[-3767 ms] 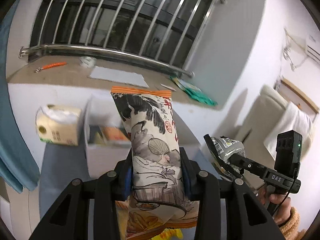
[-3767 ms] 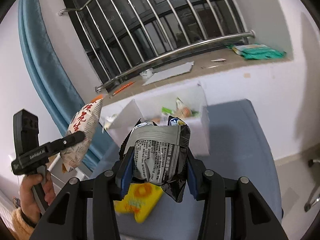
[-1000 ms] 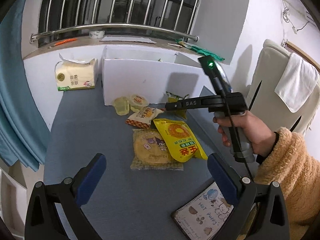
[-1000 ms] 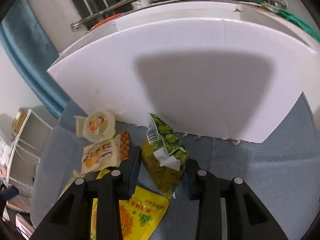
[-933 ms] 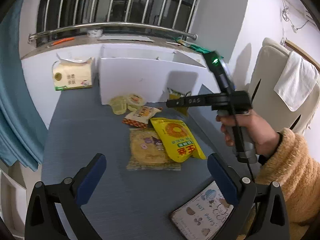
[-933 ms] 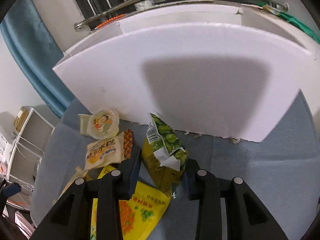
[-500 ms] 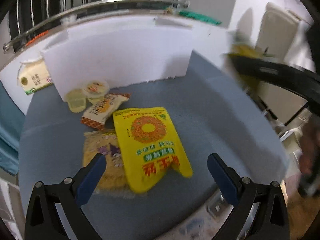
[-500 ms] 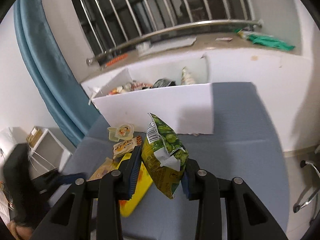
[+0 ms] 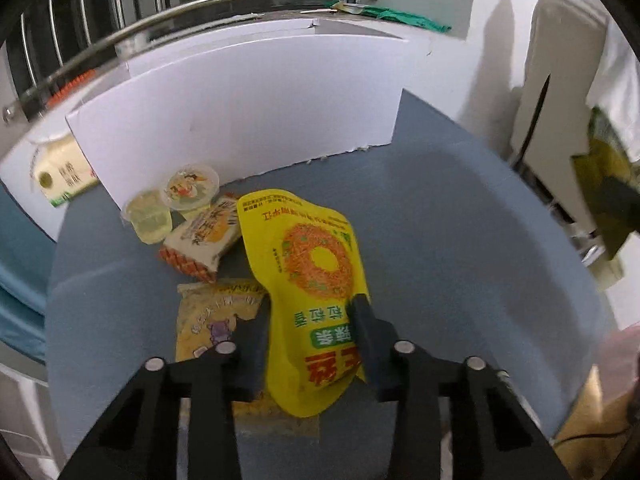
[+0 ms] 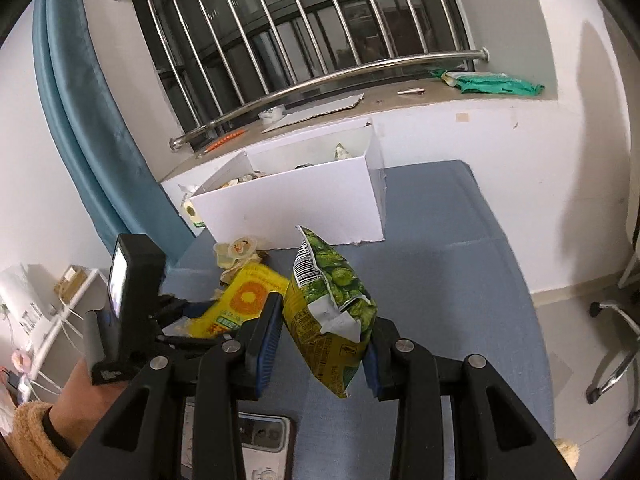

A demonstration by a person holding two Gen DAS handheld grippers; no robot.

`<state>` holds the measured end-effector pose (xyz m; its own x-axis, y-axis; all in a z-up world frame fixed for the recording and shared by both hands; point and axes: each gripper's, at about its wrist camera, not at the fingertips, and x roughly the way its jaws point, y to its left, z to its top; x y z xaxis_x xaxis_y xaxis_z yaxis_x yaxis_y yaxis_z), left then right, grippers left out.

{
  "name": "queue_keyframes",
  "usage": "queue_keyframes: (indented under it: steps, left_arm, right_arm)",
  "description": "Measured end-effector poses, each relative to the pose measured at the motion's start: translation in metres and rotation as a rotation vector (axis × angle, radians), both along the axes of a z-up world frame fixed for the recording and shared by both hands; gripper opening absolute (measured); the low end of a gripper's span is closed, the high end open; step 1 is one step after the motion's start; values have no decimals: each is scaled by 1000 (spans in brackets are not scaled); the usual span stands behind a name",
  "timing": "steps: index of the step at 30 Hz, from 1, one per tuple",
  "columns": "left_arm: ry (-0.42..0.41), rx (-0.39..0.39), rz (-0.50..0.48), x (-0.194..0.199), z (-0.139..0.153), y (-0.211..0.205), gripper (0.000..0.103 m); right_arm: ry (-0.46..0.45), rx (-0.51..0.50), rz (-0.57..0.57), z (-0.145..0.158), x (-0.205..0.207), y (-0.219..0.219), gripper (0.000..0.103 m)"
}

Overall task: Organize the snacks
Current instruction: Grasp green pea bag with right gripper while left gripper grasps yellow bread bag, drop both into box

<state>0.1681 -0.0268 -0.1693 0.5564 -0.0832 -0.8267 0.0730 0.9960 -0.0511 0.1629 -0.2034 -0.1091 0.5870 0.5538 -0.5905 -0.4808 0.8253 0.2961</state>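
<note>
My left gripper (image 9: 312, 320) is shut on the near end of a yellow snack bag (image 9: 312, 264) that lies on the blue table (image 9: 460, 240); it also shows in the right wrist view (image 10: 244, 300). My right gripper (image 10: 320, 336) is shut on a green pea snack bag (image 10: 332, 312) and holds it above the table, seen blurred at the right edge of the left wrist view (image 9: 604, 184). The white box (image 10: 288, 208) with several snacks inside stands at the back by the sill.
Two jelly cups (image 9: 192, 186), an orange-edged cracker pack (image 9: 204, 240) and a pale biscuit pack (image 9: 216, 316) lie left of the yellow bag. A tissue pack (image 9: 60, 176) is left of the box. A phone (image 10: 256, 436) lies near the table's front. A chair (image 10: 612, 344) stands right.
My left gripper came down and closed on the yellow bag. My right gripper lifted the green bag up and back from the box's front wall.
</note>
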Motion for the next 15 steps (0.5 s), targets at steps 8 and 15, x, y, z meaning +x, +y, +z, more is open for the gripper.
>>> queue_keyframes:
  steps: [8,15]
  left_arm:
    - [-109,-67,-69,-27,41,1,2]
    - [-137,-99,-87,-30,51,-1,1]
  right_arm:
    - [-2,-5,0,-2,0,1,39]
    - [-9,-17,12,-2,-3,6,39]
